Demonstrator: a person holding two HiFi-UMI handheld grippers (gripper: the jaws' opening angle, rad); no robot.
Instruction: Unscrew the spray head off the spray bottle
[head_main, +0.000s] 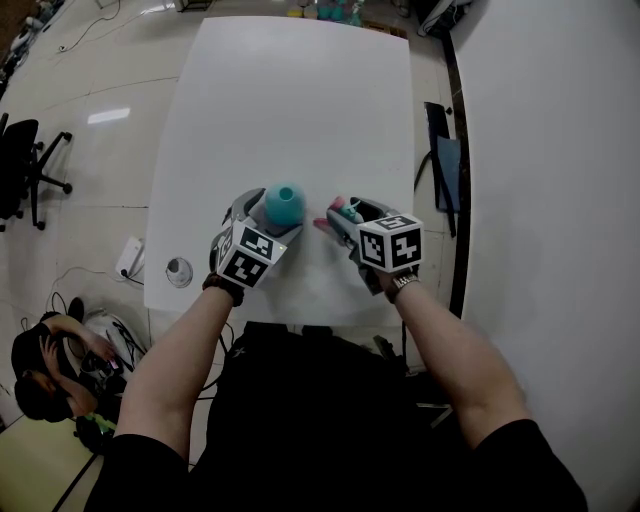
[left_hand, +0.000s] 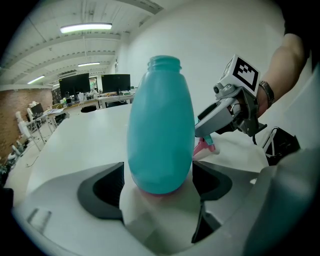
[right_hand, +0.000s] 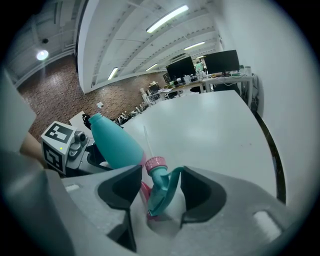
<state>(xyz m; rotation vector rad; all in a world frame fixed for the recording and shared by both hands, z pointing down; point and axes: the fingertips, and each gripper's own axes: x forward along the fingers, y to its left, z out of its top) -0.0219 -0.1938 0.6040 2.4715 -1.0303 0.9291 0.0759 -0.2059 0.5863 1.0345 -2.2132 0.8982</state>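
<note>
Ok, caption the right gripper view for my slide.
Spray head, off the bottle, between the right hand-held gripper's open jaws; bottle to its left.

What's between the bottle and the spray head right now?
Only a bare strip of white table; the head view shows it separating the bottle from the spray head.

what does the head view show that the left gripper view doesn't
Only the head view: the person's forearms, the marker cube on the left gripper, another person sitting on the floor, and an office chair.
Only the left gripper view: that gripper's jaws standing either side of the teal bottle, its open threaded neck seen side-on, and desks with monitors behind.
Both: the bottle, the right gripper, the pink-and-teal spray head and the white table.
</note>
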